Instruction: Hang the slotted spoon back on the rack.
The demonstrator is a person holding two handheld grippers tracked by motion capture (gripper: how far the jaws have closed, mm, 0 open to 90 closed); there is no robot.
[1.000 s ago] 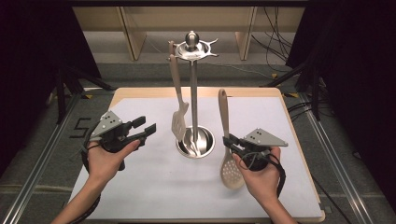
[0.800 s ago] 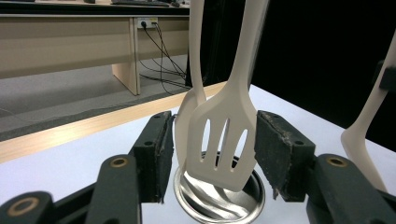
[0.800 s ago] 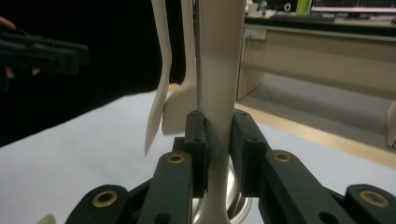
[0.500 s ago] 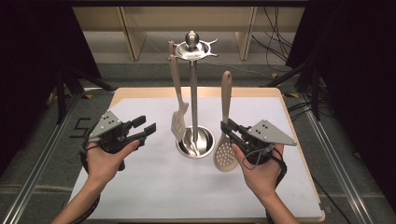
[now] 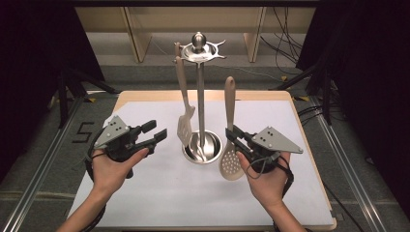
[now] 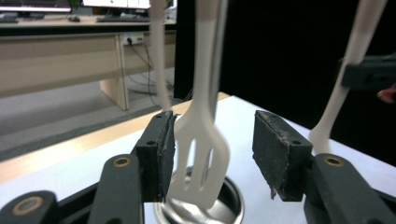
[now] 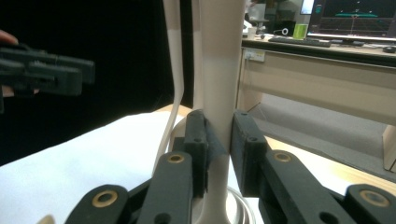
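Note:
A steel utensil stand (image 5: 200,92) rises from a round base (image 5: 202,147) on the white mat (image 5: 164,188). A beige slotted spatula (image 5: 184,123) (image 6: 200,154) hangs from the stand's top ring. My right gripper (image 5: 234,136) (image 7: 218,140) is shut on the handle of a beige perforated spoon (image 5: 228,150) (image 7: 219,79), held upright just right of the stand with its bowl low. My left gripper (image 5: 155,131) (image 6: 212,154) hovers open left of the stand, with the spatula seen between its pads (image 6: 163,149) but farther off.
The mat lies on a wooden tabletop (image 5: 203,95). Metal rails (image 5: 46,154) run along both sides, and dark curtains flank the table. Desks with monitors (image 7: 355,18) stand beyond.
My right gripper has lifted the perforated spoon off the mat and turned it upright, moving it closer to the stand. The left gripper has stayed put.

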